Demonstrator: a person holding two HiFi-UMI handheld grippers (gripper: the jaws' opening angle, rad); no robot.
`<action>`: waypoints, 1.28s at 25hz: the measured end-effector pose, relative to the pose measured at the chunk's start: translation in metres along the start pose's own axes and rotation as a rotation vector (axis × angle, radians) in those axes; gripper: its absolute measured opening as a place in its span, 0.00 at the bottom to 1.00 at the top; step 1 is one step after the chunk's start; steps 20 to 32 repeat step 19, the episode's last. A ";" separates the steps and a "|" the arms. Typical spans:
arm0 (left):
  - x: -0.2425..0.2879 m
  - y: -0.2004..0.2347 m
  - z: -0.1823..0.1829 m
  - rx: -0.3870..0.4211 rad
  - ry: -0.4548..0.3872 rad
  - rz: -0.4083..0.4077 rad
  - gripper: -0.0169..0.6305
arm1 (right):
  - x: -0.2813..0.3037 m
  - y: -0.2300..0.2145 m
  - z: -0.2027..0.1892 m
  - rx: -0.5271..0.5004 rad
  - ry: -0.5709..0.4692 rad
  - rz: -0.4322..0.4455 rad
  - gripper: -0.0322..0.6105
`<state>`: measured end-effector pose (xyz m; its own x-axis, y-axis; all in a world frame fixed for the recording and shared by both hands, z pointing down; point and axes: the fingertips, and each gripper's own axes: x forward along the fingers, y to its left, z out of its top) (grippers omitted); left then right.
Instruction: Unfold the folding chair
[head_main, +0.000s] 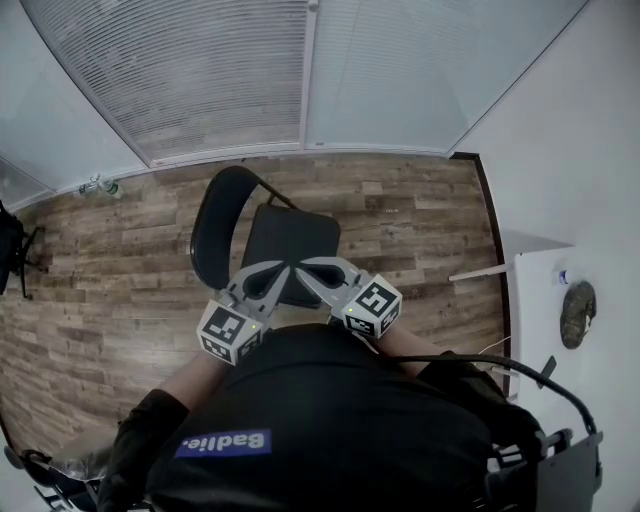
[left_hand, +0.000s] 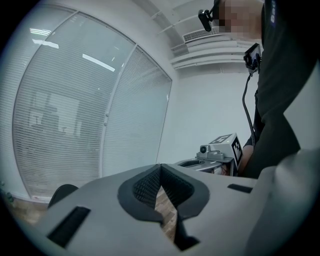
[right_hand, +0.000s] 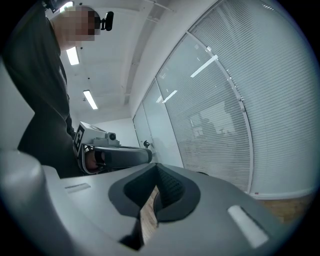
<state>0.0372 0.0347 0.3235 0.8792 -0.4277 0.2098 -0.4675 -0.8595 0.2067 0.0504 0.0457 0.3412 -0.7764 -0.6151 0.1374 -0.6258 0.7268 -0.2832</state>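
On the wooden floor (head_main: 420, 220), before the blind-covered glass wall (head_main: 250, 70), the folding chair (head_main: 290, 240) is seen standing with its seat down. Over the seat's near edge, the left tool (head_main: 280, 268) and the right tool (head_main: 306, 270) are held pressed together, with nothing pinched.
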 end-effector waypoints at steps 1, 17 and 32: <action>0.000 0.000 0.000 -0.001 0.001 0.002 0.03 | 0.000 0.000 0.000 0.001 -0.001 -0.001 0.05; -0.002 0.003 -0.004 -0.013 0.012 0.004 0.04 | 0.005 0.000 -0.006 0.040 0.007 -0.002 0.05; -0.002 0.004 -0.005 -0.014 0.012 0.004 0.03 | 0.006 -0.001 -0.007 0.042 0.007 -0.003 0.05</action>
